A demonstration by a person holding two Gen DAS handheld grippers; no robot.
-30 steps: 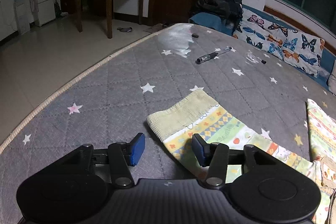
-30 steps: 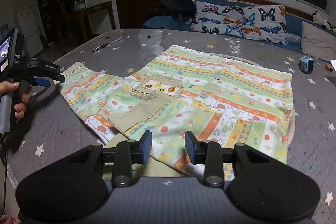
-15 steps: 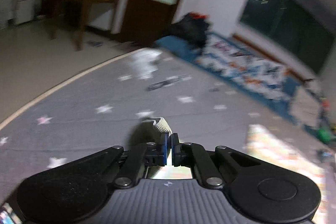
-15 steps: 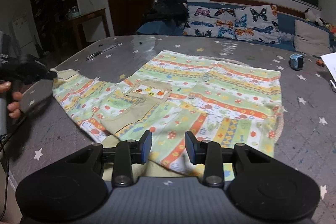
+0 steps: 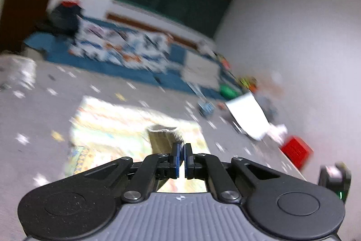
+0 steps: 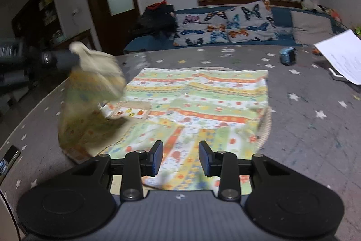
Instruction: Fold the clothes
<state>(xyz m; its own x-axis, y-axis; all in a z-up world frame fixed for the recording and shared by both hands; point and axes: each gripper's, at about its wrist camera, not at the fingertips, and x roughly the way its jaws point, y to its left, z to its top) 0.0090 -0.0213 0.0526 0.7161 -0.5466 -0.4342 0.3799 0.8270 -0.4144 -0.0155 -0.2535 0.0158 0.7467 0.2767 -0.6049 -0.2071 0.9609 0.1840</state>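
Hovering with parted fingers and gripping nothing, the right gripper point(image 6: 180, 158) is over the near hem of the shirt point(image 6: 198, 101) on the gray mattress point(image 6: 315, 128). Farther left, the blurred left gripper point(image 5: 181, 160) pinches the beige sleeve cuff point(image 5: 164, 134), lifted; its handle is cut off.

Striped green/orange shirt point(image 6: 203, 94), grey star-print mat point(image 6: 315, 116)

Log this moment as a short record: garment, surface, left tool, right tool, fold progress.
garment: patterned child's shirt, body spread flat
surface: grey star-print mattress
left tool: shut on the ribbed sleeve cuff, sleeve raised off the mattress
right tool: open, empty, above the shirt's near hem
fold progress: sleeve not yet laid over the body
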